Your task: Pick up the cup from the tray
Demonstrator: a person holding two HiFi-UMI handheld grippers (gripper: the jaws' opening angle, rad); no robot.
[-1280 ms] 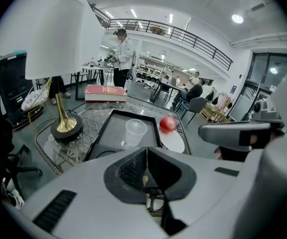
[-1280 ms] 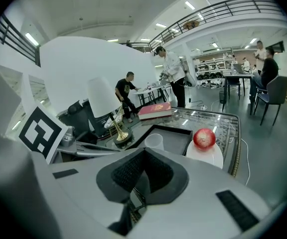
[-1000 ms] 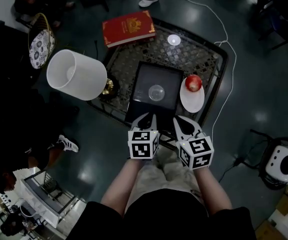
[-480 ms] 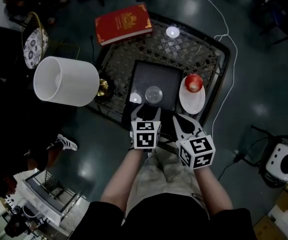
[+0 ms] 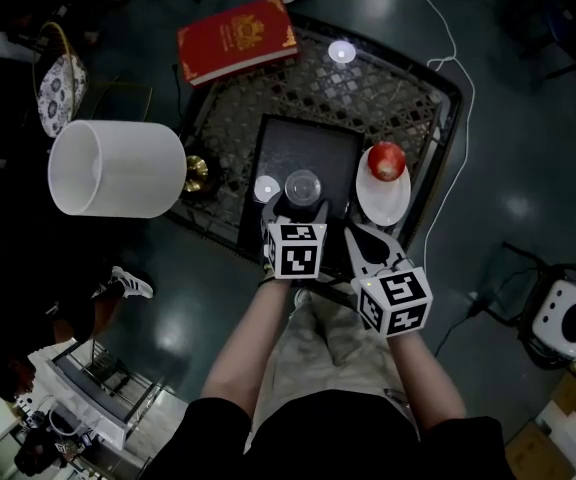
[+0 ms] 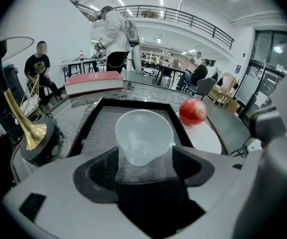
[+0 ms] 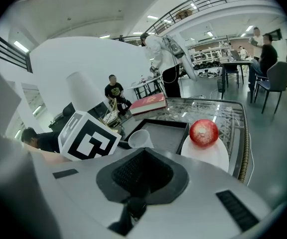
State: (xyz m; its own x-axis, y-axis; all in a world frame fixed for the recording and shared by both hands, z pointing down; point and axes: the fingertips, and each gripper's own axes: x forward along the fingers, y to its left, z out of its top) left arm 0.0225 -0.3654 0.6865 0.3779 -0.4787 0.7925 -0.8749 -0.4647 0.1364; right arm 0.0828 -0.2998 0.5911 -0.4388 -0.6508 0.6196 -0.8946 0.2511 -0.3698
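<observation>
Hand-held grippers: two, one in each of the person's hands.
Left hand-held gripper (image 5: 297,210): reaching over the near edge of the tray. In its own view (image 6: 144,159) the jaws stand wide apart, with the lower part of the cup between the dark pads (image 6: 102,169). I cannot tell whether the pads touch it, and nothing is clamped.
Right hand-held gripper (image 5: 366,241): low, beside the left one at the near rim of the tabletop. In its own view (image 7: 143,158) the jaws are pressed together with nothing between them.
Cup (image 5: 304,185): one, clear plastic, upright with its mouth up. It stands on the tray toward the person's side and shows again in the left gripper view (image 6: 143,136).
Tray (image 5: 308,140): one, black and rectangular, lying on the tabletop; the cup is the only thing on it.
Plate (image 5: 381,206): one, white, just right of the tray.
Apple (image 5: 387,161): one, red, sitting on the plate.
Book (image 5: 236,40): one, red with gold print, lying flat at the far left corner.
Lamp: one, with a white shade (image 5: 118,168) and a brass base (image 5: 196,173), at the left edge of the tabletop.
Tabletop (image 5: 398,103): one, glass over a dark lattice.
Cable (image 5: 450,60): one, white, trailing over the floor along the right side.
</observation>
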